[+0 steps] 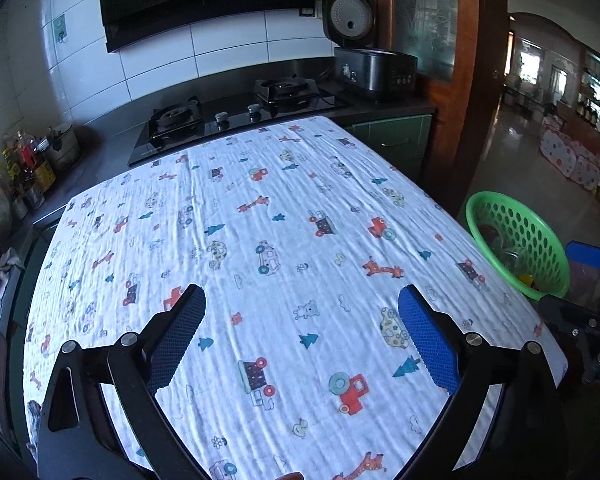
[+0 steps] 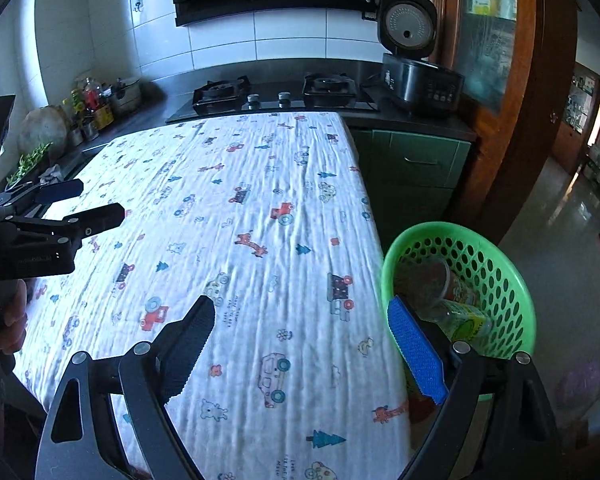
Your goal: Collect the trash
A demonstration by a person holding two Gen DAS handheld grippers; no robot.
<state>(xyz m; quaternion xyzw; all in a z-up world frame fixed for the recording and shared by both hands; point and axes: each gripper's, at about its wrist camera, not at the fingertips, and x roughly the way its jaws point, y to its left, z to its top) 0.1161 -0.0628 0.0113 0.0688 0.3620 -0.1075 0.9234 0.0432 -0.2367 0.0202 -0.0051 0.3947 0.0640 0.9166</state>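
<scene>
Bench draped in a white crinkled cotton cloth printed with small cars, giraffes and trees, taken here as the landmark; its surface carries nothing but the cloth in either wrist view; left gripper hovers above the near half of the bench, its black and blue-padded fingers spread wide with only the printed cloth showing between them; right gripper hangs over the right-hand edge of the bench, its fingers likewise spread and holding nothing, the blue-padded one lying in front of the basket rim; round green perforated plastic basket stands just beside the right edge of the bench, below its top; the collected trash lies inside this basket: a clear plastic cup with a reddish label on its side and, touching it, a clear plastic bottle with a yellow-green label; behind the far end of the bench, a black two-burner gas hob set into a dark worktop; to the right of the hob, a black rice cooker with its lid raised; a person's hand grips the left gripper's handle at the left side of the bench.
</scene>
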